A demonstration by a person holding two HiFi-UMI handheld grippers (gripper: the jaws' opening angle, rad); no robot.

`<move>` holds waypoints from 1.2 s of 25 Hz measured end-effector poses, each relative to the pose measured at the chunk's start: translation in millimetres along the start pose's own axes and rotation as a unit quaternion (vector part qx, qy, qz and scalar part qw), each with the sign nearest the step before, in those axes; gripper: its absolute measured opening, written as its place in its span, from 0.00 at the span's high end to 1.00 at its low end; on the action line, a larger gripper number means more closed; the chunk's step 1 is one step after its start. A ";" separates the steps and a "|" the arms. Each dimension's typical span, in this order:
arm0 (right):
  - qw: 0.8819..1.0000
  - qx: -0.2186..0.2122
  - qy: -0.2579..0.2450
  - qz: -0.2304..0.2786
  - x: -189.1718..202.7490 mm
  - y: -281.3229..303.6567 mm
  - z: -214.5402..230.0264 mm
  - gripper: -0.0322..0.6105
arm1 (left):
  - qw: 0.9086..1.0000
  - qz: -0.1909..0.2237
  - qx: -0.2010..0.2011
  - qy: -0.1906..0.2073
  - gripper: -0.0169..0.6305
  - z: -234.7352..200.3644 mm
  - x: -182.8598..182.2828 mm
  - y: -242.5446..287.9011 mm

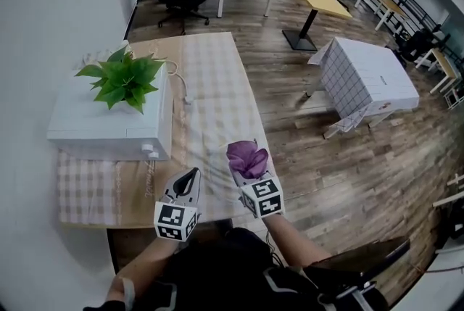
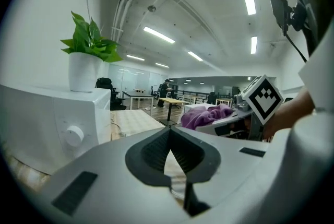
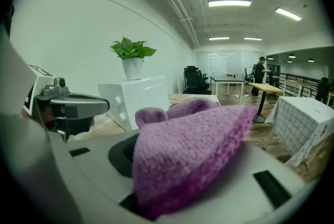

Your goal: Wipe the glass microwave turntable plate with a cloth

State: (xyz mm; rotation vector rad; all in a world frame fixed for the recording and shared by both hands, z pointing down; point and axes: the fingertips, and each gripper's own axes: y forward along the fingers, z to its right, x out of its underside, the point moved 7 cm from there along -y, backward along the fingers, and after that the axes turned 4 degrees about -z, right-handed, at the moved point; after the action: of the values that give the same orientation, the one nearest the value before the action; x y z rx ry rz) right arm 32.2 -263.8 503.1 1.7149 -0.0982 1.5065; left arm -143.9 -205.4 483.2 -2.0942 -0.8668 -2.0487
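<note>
So, my right gripper [image 1: 249, 166] clamps the cloth [image 1: 246, 155], the left gripper [image 1: 191, 175] has its jaws together and empty, and with no plate in view I'd try the microwave [image 1: 109, 130] at the table's [image 1: 217, 96] left edge first.

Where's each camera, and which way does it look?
Head view: on the person's head, looking down at the table; forearms, left gripper, right gripper show.
Left gripper view: on the left gripper, facing the microwave past its shut jaws; right gripper shows.
Right gripper view: on the right gripper, facing over its clamped cloth; left gripper shows.
All share the plant.
</note>
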 end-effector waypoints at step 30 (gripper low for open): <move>0.979 -0.078 0.005 -0.187 79.8 153.4 24.9 0.73 | 0.988 -0.144 -0.027 -0.045 0.97 -24.1 67.0 90.2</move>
State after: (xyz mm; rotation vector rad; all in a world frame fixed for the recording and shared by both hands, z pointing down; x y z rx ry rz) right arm -10.8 -343.5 652.4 1.5030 0.1049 1.1953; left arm -129.1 -269.3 577.5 -2.2176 -1.2042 -2.1443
